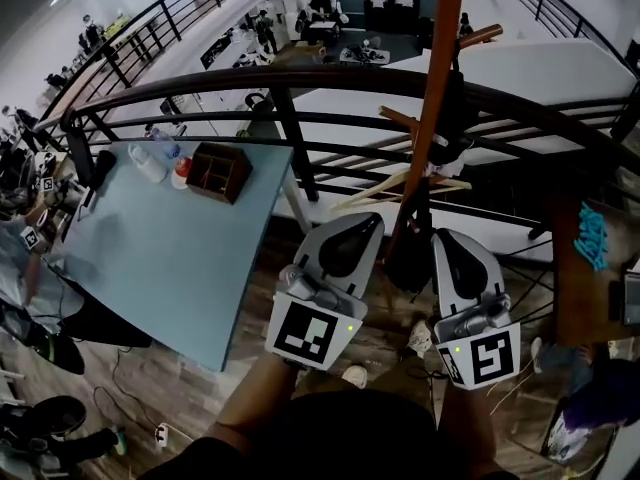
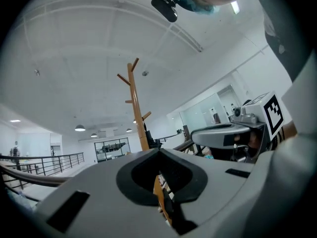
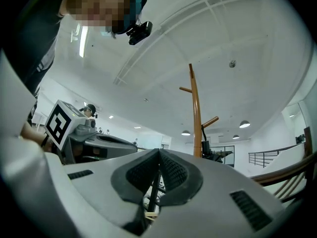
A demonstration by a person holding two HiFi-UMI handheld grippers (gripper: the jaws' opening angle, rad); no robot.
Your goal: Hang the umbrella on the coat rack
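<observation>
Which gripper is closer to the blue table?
Left. The left gripper is just beside the blue table; the right gripper is farther away, beyond the coat rack.

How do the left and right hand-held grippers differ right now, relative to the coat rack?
The left hand-held gripper sits left of the coat rack pole; the right hand-held gripper sits right of it. The left one slants toward the pole; the right one points straighter up the picture. Shared: both have jaws together, holding nothing, and flank the dark umbrella hanging by the pole.
</observation>
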